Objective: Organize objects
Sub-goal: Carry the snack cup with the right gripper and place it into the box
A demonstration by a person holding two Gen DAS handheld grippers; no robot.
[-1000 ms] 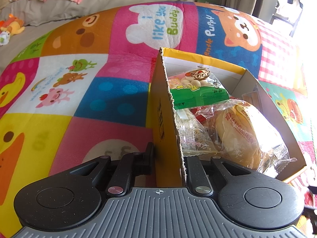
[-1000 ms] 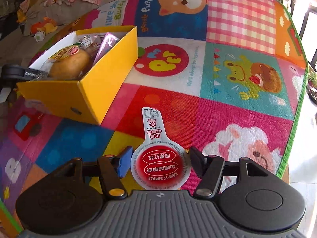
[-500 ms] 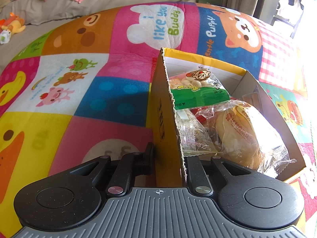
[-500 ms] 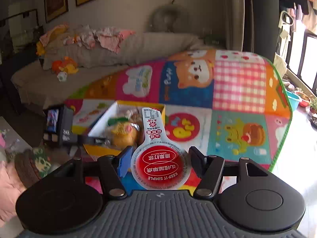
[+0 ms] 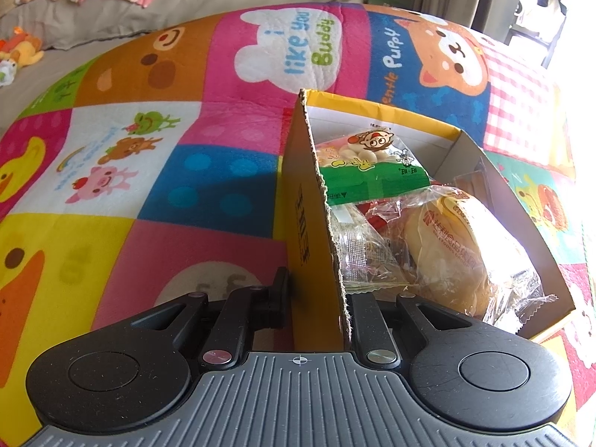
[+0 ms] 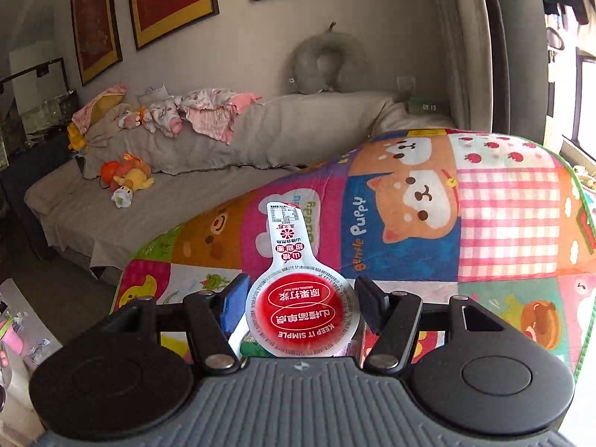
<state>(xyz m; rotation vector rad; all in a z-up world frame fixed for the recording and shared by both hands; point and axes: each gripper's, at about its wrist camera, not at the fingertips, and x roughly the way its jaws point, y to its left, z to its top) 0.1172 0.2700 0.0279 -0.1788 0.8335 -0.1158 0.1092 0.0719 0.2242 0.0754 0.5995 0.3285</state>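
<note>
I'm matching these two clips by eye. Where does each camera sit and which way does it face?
Left wrist: on the left gripper, low, facing along the yellow box wall it clamps, snacks inside.
Right wrist: on the right gripper, raised, facing the sofa and wall, holding a red-lidded cup.
Shared: the cartoon play mat.

Black hand-held gripper (image 5: 316,294), ribbed grey base

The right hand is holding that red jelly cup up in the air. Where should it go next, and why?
Probably bring the right gripper down toward the yellow box, because the red-lidded cup is clamped in its jaws above the mat. The left gripper grips the box's wall, and the box already holds a green snack bag and a wrapped bun.
</note>
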